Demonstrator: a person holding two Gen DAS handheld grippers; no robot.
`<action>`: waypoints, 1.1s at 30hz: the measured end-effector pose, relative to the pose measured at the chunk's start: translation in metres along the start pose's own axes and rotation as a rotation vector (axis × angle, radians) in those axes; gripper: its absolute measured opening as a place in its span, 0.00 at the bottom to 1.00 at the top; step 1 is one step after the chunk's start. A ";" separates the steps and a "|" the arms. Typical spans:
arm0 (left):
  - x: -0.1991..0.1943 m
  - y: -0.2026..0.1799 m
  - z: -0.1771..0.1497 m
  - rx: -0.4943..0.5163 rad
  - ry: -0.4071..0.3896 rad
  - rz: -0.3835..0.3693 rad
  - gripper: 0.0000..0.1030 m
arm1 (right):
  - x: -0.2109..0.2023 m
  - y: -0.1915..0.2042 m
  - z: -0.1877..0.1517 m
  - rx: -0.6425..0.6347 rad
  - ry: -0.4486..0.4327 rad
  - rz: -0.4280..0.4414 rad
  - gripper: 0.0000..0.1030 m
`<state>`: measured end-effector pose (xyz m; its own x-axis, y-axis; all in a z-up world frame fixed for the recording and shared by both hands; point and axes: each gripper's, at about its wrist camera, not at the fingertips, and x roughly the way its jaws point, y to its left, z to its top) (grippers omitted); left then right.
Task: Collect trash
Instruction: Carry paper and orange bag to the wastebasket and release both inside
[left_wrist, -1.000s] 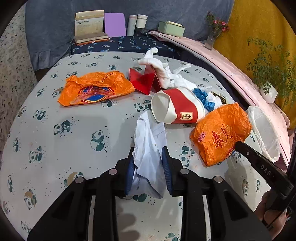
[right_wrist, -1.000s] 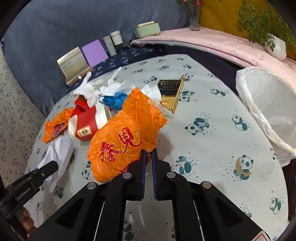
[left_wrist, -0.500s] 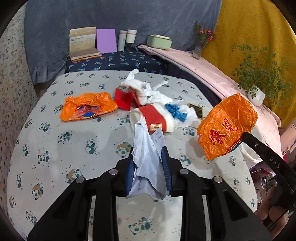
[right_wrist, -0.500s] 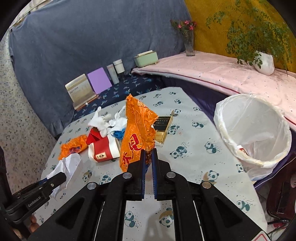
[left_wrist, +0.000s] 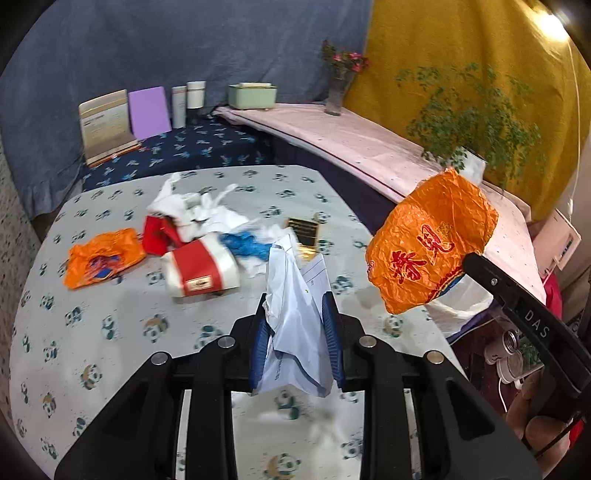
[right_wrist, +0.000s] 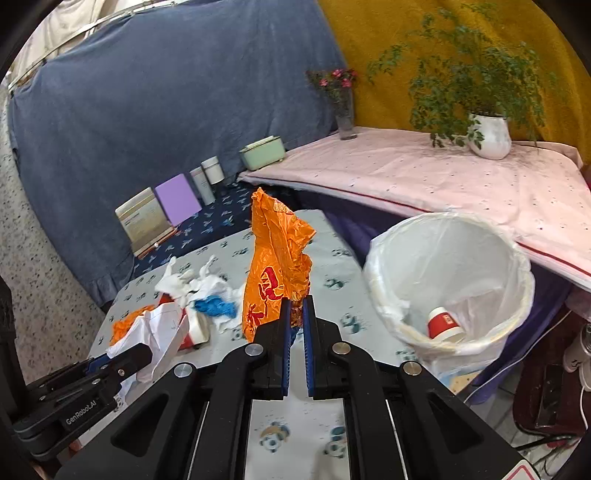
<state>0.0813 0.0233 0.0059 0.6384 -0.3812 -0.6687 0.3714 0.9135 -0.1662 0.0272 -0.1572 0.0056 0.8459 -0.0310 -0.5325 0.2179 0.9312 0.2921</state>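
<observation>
My left gripper is shut on a crumpled white paper, held clear above the panda-print table. The same paper shows at the lower left of the right wrist view. My right gripper is shut on the edge of an orange plastic bag, which stands up above the table; this bag hangs at the right in the left wrist view. A white-lined trash bin stands off the table's right edge with a red-and-white cup inside.
On the table lie a second orange bag, a red-and-white paper cup, red wrapper, white tissues, blue scrap and a gold-black box. A pink-covered shelf with plants runs behind the bin.
Both grippers have risen from the table, lifting the white paper and the orange bag off it. The right one has swung toward the bin, which now shows its inside.
</observation>
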 end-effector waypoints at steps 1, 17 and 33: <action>0.002 -0.007 0.001 0.010 0.002 -0.007 0.26 | -0.001 -0.005 0.002 0.006 -0.005 -0.006 0.07; 0.057 -0.126 0.019 0.197 0.051 -0.104 0.26 | -0.009 -0.111 0.021 0.107 -0.054 -0.129 0.06; 0.128 -0.194 0.038 0.251 0.105 -0.235 0.26 | 0.025 -0.189 0.023 0.187 -0.014 -0.233 0.07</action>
<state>0.1165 -0.2080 -0.0197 0.4478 -0.5478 -0.7067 0.6622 0.7343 -0.1496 0.0188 -0.3420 -0.0447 0.7690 -0.2425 -0.5915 0.4920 0.8153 0.3054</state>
